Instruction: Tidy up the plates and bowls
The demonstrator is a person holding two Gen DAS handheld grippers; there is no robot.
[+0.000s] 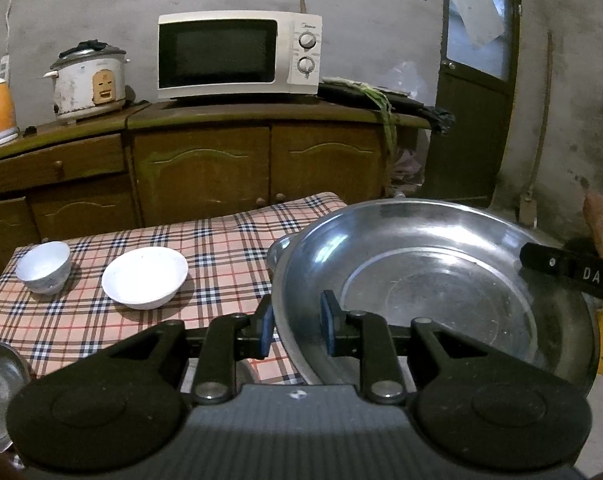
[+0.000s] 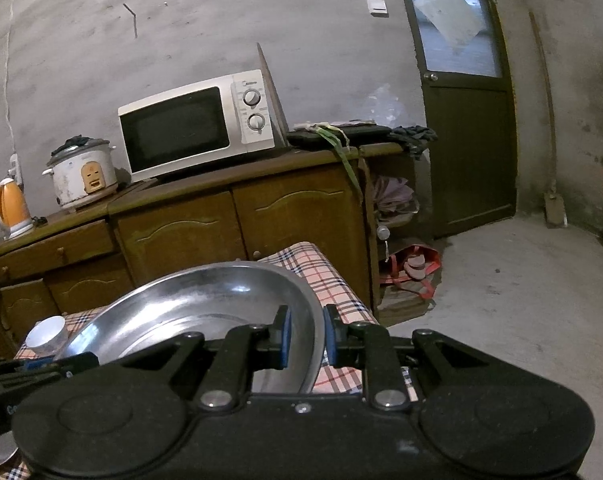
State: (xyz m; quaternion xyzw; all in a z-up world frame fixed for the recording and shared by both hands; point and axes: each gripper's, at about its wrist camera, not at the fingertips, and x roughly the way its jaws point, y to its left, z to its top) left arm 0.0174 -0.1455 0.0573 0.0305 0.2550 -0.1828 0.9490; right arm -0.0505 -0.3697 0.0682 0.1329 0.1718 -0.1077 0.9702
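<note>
Steel basin: the big steel basin (image 1: 433,292) hangs tilted above the right end of the checked worktop (image 1: 221,240), gripped on two opposite sides of its rim.
Left gripper: the left gripper (image 1: 296,324) has its fingers clamped on the basin's near-left rim, one blue pad inside, one outside.
Right gripper: the right gripper (image 2: 306,338) is clamped likewise on the right rim.
Edges: the basin overhangs the worktop's right edge, with bare floor (image 2: 521,300) beyond.
Worktop left: a white shallow bowl (image 1: 144,277) and a small white bowl (image 1: 43,266) stand apart.
Behind: a wooden cabinet (image 1: 205,168) bearing a microwave (image 1: 239,54).
</note>
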